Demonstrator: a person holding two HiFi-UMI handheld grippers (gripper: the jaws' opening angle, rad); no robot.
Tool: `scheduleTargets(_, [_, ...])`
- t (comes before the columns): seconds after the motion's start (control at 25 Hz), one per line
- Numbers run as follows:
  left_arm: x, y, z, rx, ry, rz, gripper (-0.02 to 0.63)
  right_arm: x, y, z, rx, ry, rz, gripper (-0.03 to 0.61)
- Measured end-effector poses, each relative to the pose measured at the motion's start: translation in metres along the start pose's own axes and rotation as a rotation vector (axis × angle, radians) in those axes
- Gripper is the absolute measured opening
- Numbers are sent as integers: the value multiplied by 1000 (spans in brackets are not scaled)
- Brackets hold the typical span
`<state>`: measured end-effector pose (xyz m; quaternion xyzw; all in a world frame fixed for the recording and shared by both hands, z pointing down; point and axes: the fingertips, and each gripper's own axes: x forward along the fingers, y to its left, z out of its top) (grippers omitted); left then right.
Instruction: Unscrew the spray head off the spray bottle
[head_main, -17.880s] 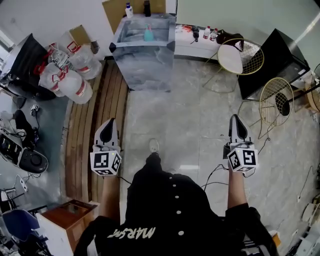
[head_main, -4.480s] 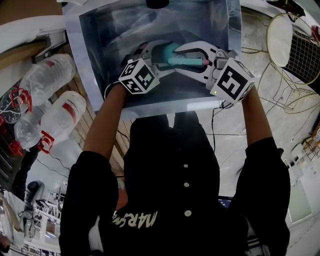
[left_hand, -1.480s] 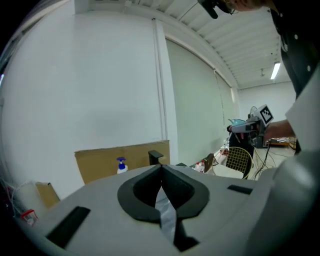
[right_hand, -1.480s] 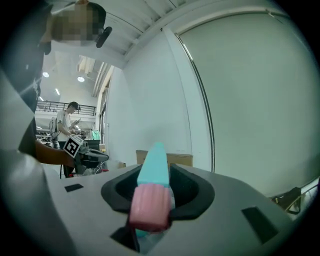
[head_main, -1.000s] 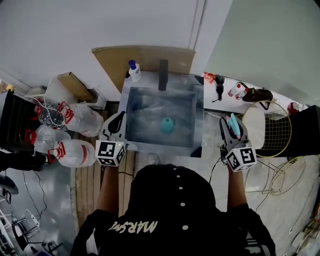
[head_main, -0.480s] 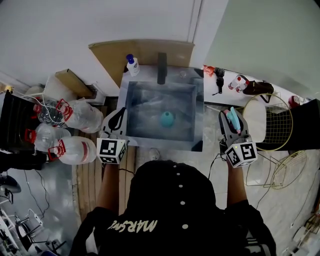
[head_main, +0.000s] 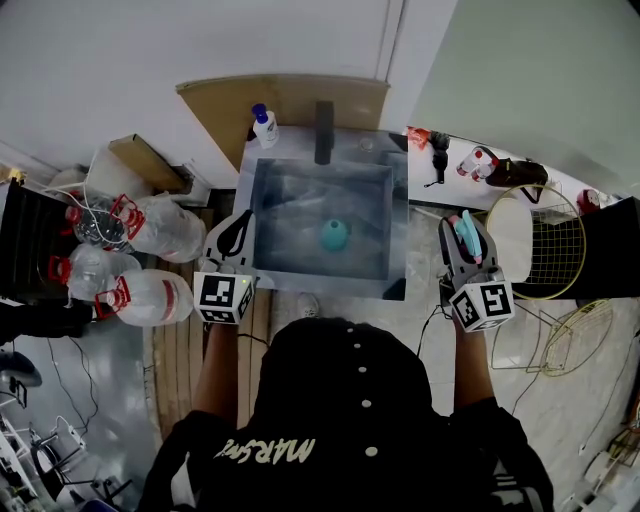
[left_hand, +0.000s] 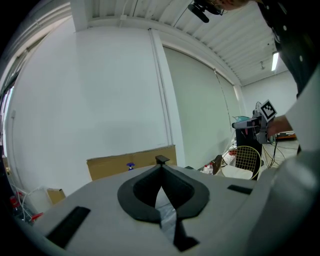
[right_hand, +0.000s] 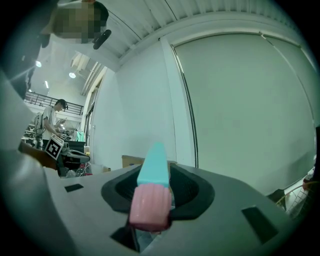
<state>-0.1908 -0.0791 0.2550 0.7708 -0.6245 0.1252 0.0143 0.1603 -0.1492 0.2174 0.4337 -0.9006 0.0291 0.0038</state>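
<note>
Table (head_main: 290, 200): silver-covered, cardboard sheet (head_main: 290, 105) behind.
Water jugs (head_main: 150, 300): floor, beside left gripper.
Wire chair (head_main: 545, 240): beyond right gripper.
Left gripper (head_main: 238, 222): jaws together, empty.
Right gripper (head_main: 462, 222): clamped on spray head (right_hand: 152, 195).
Spray bottle (head_main: 334, 236): mid-table, unobstructed.

The teal-and-pink plastic spray head (head_main: 467, 238) is now off the round teal bottle (head_main: 334, 236), clamped in the right tool (head_main: 462, 224) beside the silvery tabletop (head_main: 290, 200). The left tool (head_main: 236, 228), closed and empty, now sits at the tabletop's left edge.

Left gripper (left_hand: 161, 171) closed, empty; possibly cardboard (left_hand: 111, 166) beyond.
</note>
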Motion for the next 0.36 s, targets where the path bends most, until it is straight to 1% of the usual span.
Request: scheduleTargets(0.36, [4, -3, -4, -5, 4, -2, 26, 3, -1, -3, -7, 12, 1, 163])
